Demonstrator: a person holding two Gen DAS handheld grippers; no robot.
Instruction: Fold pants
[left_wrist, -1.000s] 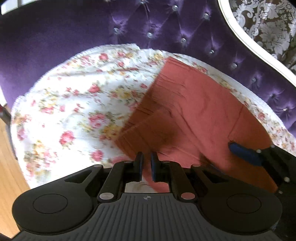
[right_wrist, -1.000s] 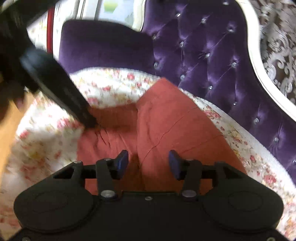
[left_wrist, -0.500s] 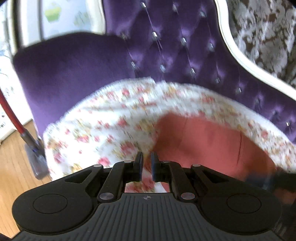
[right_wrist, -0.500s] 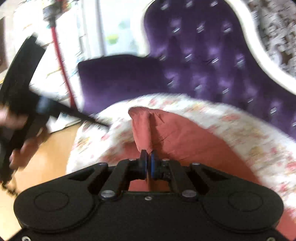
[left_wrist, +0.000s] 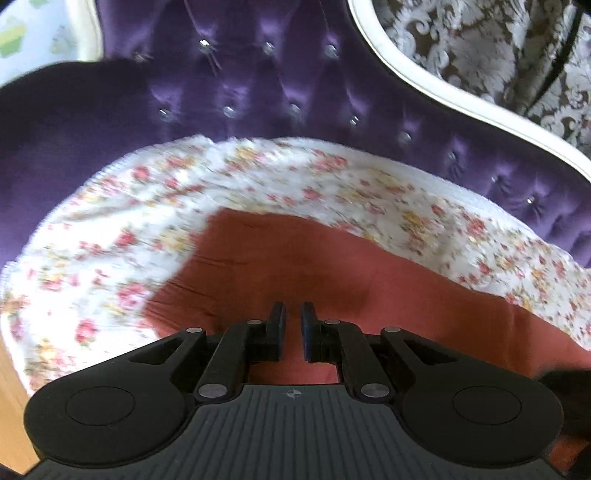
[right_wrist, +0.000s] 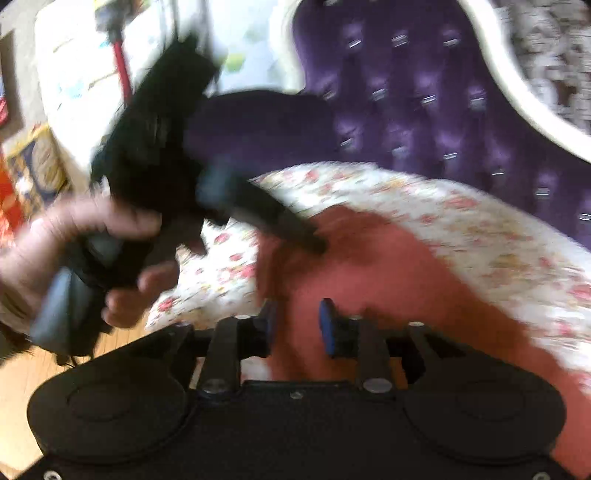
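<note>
Now | right gripper (right_wrist: 295, 321) has released the rust-red cotton pants (right_wrist: 399, 280) | left gripper (left_wrist: 291, 321) slightly parted, empty | fold laid.

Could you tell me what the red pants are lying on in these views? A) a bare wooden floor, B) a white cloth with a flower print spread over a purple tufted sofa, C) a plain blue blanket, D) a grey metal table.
B: the pants lie on the floral cloth, which covers the seat of the purple tufted sofa.
</note>
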